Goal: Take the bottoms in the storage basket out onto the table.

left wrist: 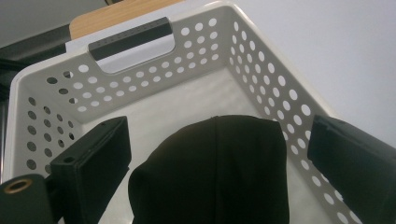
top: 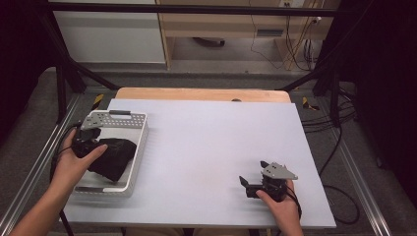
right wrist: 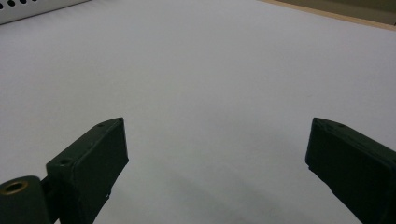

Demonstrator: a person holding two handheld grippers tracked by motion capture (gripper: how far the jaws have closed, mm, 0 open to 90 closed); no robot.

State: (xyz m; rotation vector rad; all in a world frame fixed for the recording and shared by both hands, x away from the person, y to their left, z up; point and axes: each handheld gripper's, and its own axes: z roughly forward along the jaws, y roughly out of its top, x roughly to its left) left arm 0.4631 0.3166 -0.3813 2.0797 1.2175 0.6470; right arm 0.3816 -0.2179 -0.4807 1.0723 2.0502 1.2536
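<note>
Two black jaws of my left gripper (left wrist: pixel 219 154) stand wide apart, one on each side of the black cloth (left wrist: pixel 212 172), neither pressing on it as far as I can see. The cloth lies bunched on the floor of the white perforated basket (left wrist: pixel 261 79), its rounded fold rising between my jaws, with the basket's dark-grey handle bar (left wrist: pixel 131 38) on the far wall ahead of me. From the high view my left gripper (top: pixel 88 145) hangs over the basket's left wall, and the cloth (top: pixel 114 156) fills the middle and near part of the basket (top: pixel 140 142), which sits along the left edge of the pale table surface (top: pixel 206 147). My right gripper (right wrist: pixel 217 154) is also spread wide with nothing between its jaws, just bare surface below and ahead. In the high view that right gripper (top: pixel 253 184) rests low near the front right corner of the surface, well apart from the basket, its jaws pointing left, its grey three-cornered plate (top: pixel 279 171) on top.
</note>
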